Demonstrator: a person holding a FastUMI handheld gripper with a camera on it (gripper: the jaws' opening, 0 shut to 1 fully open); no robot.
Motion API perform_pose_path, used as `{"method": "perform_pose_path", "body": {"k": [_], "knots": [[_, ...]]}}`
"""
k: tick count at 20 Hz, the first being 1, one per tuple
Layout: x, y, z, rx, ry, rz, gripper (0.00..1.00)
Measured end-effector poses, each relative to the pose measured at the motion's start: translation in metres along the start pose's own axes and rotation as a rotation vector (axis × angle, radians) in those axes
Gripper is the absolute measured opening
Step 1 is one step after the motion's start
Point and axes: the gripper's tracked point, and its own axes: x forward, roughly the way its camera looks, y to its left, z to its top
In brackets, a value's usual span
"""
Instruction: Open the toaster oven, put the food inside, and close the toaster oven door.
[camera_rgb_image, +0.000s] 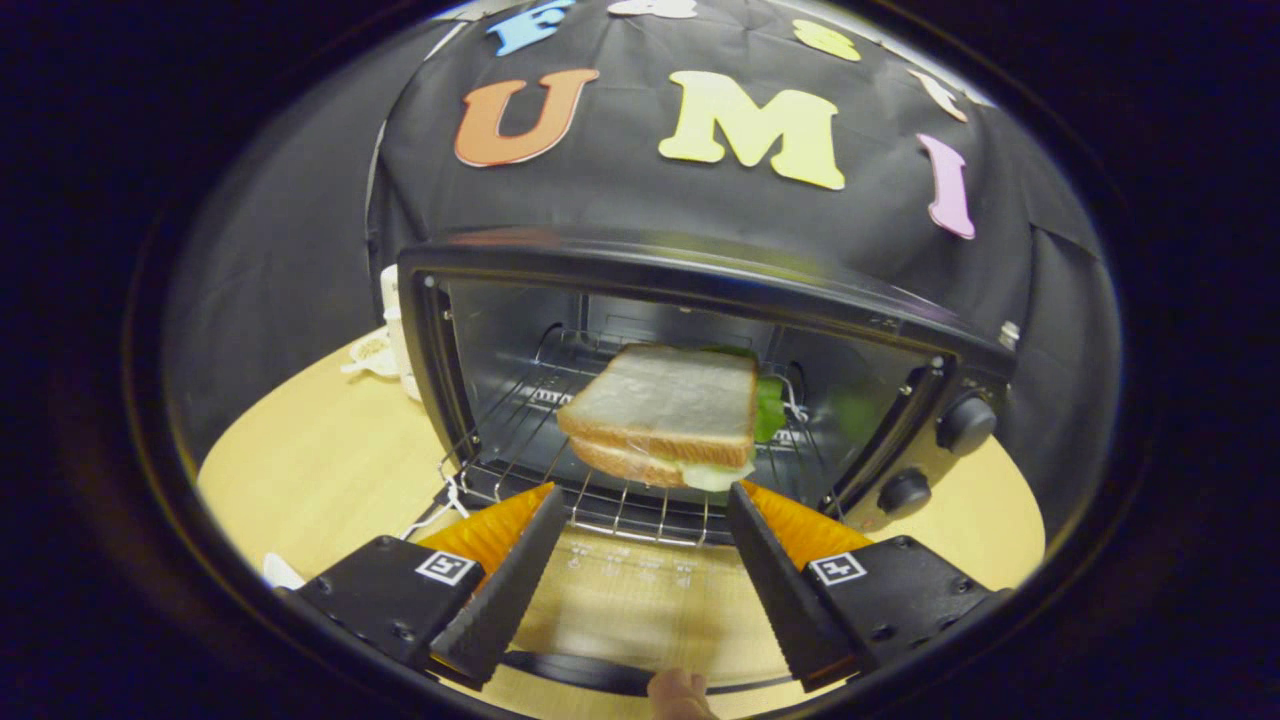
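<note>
Sandwich (665, 412) on rack (620, 510) inside open toaster oven (700, 290); jaws wide apart, empty, just before it.

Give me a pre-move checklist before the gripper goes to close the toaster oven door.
1. Sandwich on the wire rack, inside the toaster oven: ok.
2. Sandwich free of the gripper, whose fingers stand open just short of it: ok.
3. Sandwich fully behind the rack's front edge: cannot tell; it sits near the front.
4. Glass door folded down flat under the fingers, so not yet closed: not ok.
5. Door handle reachable: cannot tell; a fingertip sits near it.
</note>
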Motion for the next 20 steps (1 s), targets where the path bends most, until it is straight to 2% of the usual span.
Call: {"method": "perform_pose_path", "body": {"k": [2,5,8,13,20], "knots": [[-0.019,-0.003,0.001,0.031,-0.015,-0.029,1.0],[-0.053,0.007,-0.009,0.097,0.001,0.018,1.0],[-0.086,-0.003,-0.041,0.152,0.096,-0.01,1.0],[-0.094,0.007,-0.068,0.141,0.175,-0.031,1.0],[-0.085,0.008,-0.102,0.217,0.298,-0.039,1.0]]}}
